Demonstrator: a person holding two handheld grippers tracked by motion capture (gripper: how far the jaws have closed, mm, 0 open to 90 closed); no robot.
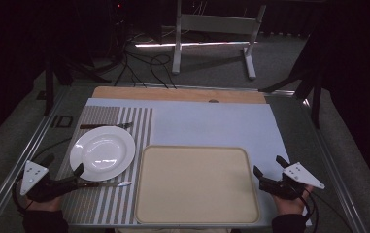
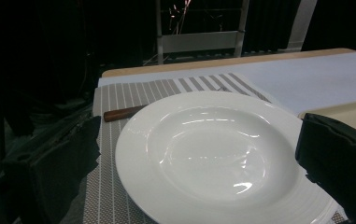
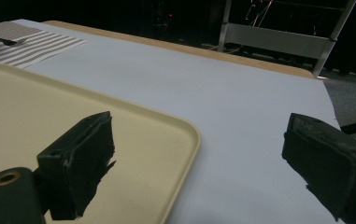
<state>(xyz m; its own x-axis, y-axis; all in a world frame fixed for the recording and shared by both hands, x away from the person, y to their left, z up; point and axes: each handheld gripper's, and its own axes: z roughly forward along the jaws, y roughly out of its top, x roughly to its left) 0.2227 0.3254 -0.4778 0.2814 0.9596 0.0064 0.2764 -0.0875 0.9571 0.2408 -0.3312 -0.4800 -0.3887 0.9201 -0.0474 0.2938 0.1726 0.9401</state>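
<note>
- Tray [image 1: 197, 183], cream, nothing on it, is my landmark; it sits at the near edge of the table, on the pale blue sheet [image 1: 211, 124]. Nothing loaded yet, so I judge the job barely begun.
- Striped placemat [image 1: 106, 170] lies just left of the tray, touching or nearly touching its left rim.
- Plate [image 1: 103, 152], white and bare, sits on the placemat just left of the tray's far left corner. Not moved over; all of that is left to do.
- Left gripper [image 1: 78, 174] sits left of the tray at the plate's near rim. In the left gripper view its jaws stand wide apart either side of the plate [image 2: 213, 158], gripping nothing.
- Right gripper [image 1: 269, 171] sits just off the tray's right rim, jaws spread wide, nothing in them; in the right gripper view one jaw hangs over the tray corner [image 3: 185, 130].
- Knife [image 1: 106, 184] lies left of the tray, on the placemat near the plate's near rim, untouched.
- Fork [image 1: 106, 125], wooden handle, lies beyond the plate, left of the tray, untouched.
</note>
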